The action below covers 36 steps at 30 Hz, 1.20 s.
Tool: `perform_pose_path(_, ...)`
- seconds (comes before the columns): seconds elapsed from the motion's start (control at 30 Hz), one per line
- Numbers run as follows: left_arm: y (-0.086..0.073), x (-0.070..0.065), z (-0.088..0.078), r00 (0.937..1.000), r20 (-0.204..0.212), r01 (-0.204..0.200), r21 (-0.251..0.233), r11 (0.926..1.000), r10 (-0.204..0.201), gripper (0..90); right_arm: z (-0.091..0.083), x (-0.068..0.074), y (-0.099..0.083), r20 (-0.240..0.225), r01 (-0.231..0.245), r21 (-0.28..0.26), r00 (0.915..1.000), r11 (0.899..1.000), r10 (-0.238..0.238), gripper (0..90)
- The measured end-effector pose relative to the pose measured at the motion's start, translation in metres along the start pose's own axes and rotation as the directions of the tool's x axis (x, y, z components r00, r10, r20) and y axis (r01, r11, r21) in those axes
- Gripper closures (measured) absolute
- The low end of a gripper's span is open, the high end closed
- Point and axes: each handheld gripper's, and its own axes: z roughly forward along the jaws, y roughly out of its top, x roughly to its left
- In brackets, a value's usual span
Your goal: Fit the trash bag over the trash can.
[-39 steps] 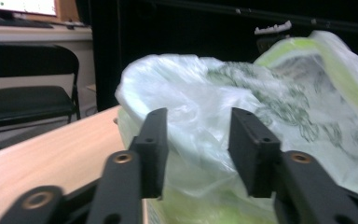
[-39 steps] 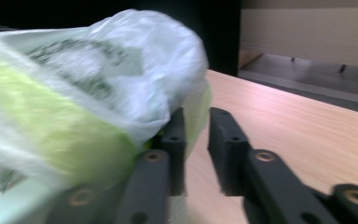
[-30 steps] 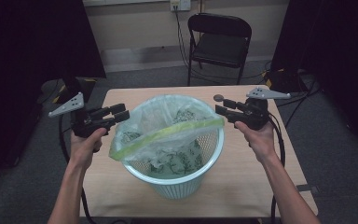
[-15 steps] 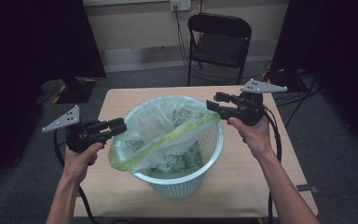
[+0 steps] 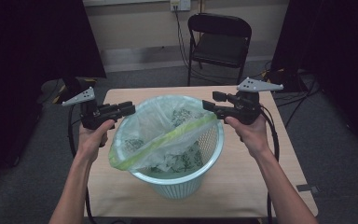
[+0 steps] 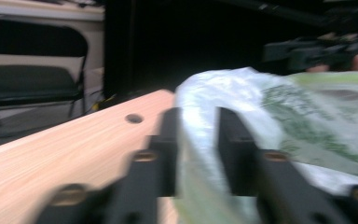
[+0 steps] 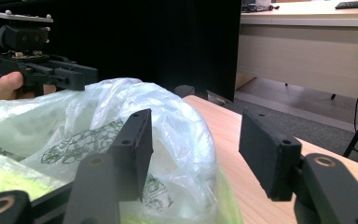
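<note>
A pale mesh wastebasket (image 5: 186, 184) stands on the wooden table (image 5: 270, 177). It is lined with a clear plastic bag (image 5: 168, 123) that has a green hem (image 5: 168, 143) and a green print. My left gripper (image 5: 131, 108) lies level at the bag's left edge. Its jaws have just been closing, and in the left gripper view (image 6: 196, 126) bag film sits in the narrow gap between them. My right gripper (image 5: 207, 106) hovers at the basket's right rim. Its jaws have just been opening and stand wide (image 7: 193, 135), with the bag bulging beside the left one.
A black folding chair (image 5: 220, 42) stands behind the table, with cables running along the floor and wall. Dark curtains flank both sides. The tabletop has a small round hole (image 6: 134, 118) near its far left part. Cables trail from both grippers off the table edges.
My left gripper dipped down and outward, then came back in against the bag's left edge with narrower jaws. The right gripper rose slightly and its jaws widened.
</note>
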Motion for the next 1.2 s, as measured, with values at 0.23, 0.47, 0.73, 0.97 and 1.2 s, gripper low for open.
perform_pose_path(0.23,-0.004,-0.007,-0.018,0.9994,-0.026,-0.024,-0.009,0.9997,0.024,90.0,0.002,0.004,0.002,-0.006,0.007,0.005,1.0000,1.000,-0.007,43.6)
perform_pose_path(0.47,-0.018,-0.032,-0.048,0.9979,-0.030,-0.058,-0.031,0.9978,0.057,90.0,0.007,0.004,0.002,-0.003,0.012,0.033,0.9999,0.999,-0.012,42.4)
perform_pose_path(0.73,-0.032,-0.035,-0.053,0.9990,-0.027,-0.037,-0.042,0.9984,0.036,90.0,0.004,-0.001,-0.011,-0.004,-0.021,0.078,0.9998,0.997,0.021,61.6)
perform_pose_path(0.97,-0.015,-0.025,-0.040,0.9985,-0.049,-0.029,-0.077,0.9966,0.025,61.1,-0.006,-0.004,-0.013,-0.010,-0.013,0.041,0.9999,0.999,0.013,88.6)
perform_pose_path(1.2,-0.015,-0.031,-0.022,0.9932,-0.095,-0.069,-0.013,0.9975,0.068,66.0,-0.020,-0.007,-0.027,0.032,-0.030,0.011,0.9990,0.999,0.030,90.0)
